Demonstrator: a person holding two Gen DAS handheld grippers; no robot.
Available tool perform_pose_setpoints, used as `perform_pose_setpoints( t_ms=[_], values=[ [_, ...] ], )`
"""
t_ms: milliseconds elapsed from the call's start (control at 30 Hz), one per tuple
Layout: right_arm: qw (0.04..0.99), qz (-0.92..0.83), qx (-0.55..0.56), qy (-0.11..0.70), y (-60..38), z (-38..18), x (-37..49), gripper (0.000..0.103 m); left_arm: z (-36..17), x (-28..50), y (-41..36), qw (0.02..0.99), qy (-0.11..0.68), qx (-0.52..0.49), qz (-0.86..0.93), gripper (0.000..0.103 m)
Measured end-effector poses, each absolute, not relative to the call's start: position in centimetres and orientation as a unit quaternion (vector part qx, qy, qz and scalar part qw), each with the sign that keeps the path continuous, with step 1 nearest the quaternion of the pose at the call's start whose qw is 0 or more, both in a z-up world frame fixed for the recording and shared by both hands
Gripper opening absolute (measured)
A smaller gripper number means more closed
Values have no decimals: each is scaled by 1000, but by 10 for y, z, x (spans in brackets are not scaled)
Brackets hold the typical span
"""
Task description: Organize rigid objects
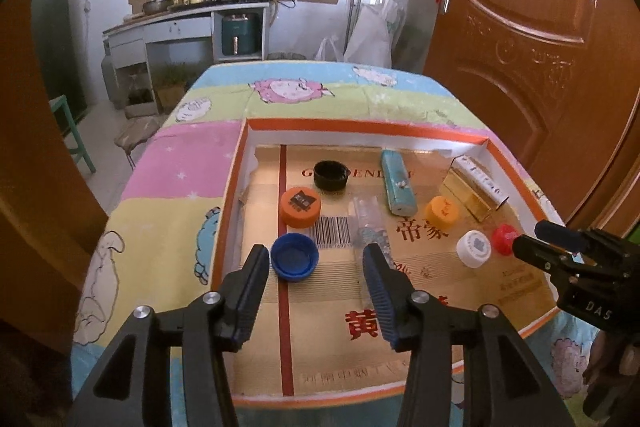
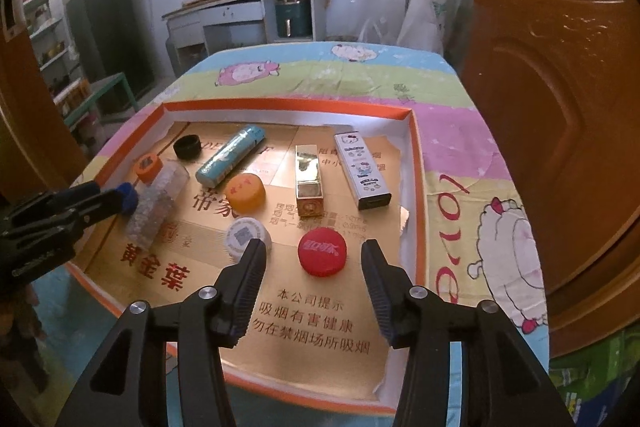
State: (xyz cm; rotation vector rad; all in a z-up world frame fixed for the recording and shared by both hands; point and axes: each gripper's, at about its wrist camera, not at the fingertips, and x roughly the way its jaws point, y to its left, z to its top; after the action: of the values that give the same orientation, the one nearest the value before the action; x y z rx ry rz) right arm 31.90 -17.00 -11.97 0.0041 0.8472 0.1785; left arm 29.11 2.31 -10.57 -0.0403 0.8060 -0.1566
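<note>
Both jaws half open, empty. Round blue plastic cap (image 1: 295, 256) just ahead of left gripper (image 1: 316, 259), toward left finger. Round red plastic cap (image 2: 322, 251) centred ahead of right gripper (image 2: 312, 259). No long axis.

We have two fisheye wrist views, each looking forward and steeply down along its own fingers, close above a shallow orange-rimmed tray (image 1: 362, 125) on a table. The left wrist view covers the tray's left half; the right wrist view covers its right half. Both share the tray floor and the kitchen counter (image 2: 244, 1) behind.
</note>
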Motion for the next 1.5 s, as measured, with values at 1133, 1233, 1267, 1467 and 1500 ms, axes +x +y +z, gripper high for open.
perform_pose_setpoints(
  t_ms=[1133, 1233, 1267, 1467, 1500],
  values=[
    [953, 63, 23, 295, -135, -23, 178, 68, -24, 148, 24, 955, 292, -45, -22, 49],
    [956, 61, 19, 285, -131, -16, 164, 72, -19, 134, 22, 957, 285, -49, -34, 49],
    [958, 57, 19, 281, -130, -14, 158, 72, -18, 129, 22, 958, 282, -48, -36, 49],
    [965, 33, 20, 259, -129, -4, 125, 73, -9, 103, 18, 960, 274, -35, -44, 49],
    [966, 30, 19, 256, -129, -3, 119, 74, -7, 99, 18, 960, 272, -35, -47, 49]
  ],
)
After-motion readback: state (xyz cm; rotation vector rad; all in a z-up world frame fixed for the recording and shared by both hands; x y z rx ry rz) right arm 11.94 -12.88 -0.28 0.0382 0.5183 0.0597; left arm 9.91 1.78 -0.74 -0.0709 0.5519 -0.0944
